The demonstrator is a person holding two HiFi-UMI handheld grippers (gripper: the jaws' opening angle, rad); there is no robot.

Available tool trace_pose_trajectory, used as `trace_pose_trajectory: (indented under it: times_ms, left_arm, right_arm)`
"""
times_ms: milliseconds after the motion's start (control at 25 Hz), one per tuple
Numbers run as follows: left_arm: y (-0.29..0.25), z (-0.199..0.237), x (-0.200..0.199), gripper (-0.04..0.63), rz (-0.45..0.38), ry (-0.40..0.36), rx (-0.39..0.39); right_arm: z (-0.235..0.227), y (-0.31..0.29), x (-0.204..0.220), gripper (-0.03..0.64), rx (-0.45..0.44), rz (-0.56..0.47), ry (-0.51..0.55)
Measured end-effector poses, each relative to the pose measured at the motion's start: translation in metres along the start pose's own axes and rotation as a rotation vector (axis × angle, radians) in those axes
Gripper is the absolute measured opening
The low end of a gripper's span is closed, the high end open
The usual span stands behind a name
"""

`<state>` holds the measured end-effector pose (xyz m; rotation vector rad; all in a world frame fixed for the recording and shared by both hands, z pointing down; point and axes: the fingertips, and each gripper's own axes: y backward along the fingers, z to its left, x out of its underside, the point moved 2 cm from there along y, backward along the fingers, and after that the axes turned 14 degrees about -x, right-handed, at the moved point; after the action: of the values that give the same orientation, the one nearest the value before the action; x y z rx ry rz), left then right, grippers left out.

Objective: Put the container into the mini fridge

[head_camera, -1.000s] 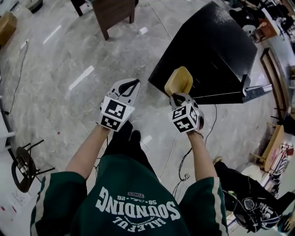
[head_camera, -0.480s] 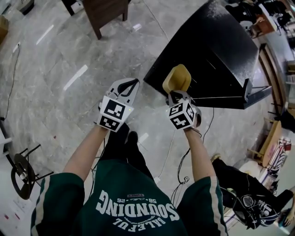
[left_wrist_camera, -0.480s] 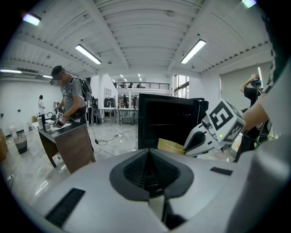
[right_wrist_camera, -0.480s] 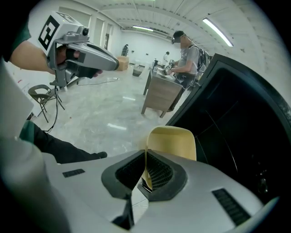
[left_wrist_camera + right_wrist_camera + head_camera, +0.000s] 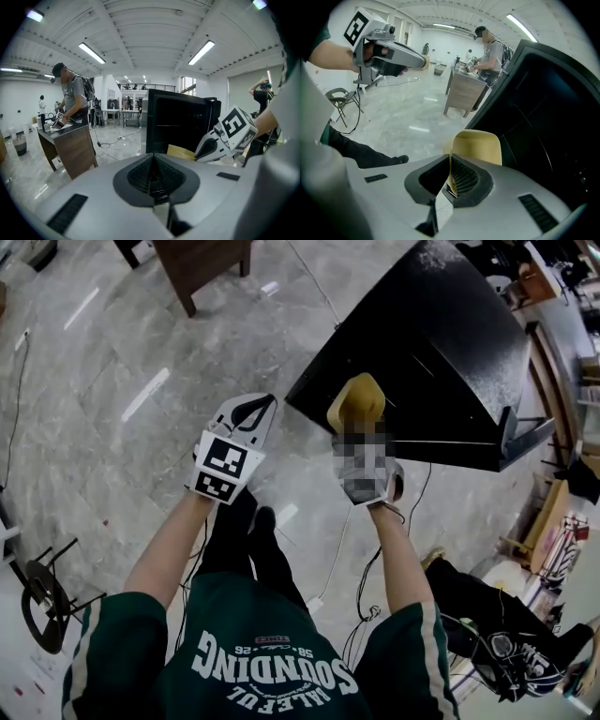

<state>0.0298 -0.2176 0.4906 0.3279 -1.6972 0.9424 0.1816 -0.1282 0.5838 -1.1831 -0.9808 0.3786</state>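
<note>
Tan container (image 5: 480,145): thin-walled, probably light plastic with some give. It looks smooth, so it may slip.
Hold: right claw (image 5: 451,177) pinches one side wall, and the tub juts out at its 12 o'clock.
Left claw (image 5: 152,174): pressed together, empty, at the right's 9 o'clock.
Mini fridge (image 5: 441,343): black, at the container's 1 o'clock.

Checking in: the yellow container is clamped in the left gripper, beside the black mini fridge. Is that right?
No: the yellow container is clamped in the right gripper, not the left gripper, which is shut and empty. The right gripper view shows it, beside the black mini fridge.
</note>
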Motion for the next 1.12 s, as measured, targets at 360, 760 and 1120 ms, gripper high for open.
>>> trace_pose_trajectory:
  times_ms: [360, 760, 1120]
  left_arm:
    - [-0.029, 0.0, 0.003, 0.015, -0.004, 0.017, 0.02]
    - [-0.049, 0.0, 0.012, 0.015, 0.023, 0.035, 0.028]
    - [-0.053, -0.011, 0.025, 0.015, 0.045, 0.028, 0.046]
  right_arm:
    - [-0.031, -0.018, 0.008, 0.038, 0.044, 0.027, -0.021]
    - [-0.062, -0.037, 0.025, 0.038, 0.059, 0.073, -0.019]
    - [-0.093, -0.053, 0.032, 0.038, 0.054, 0.124, 0.008]
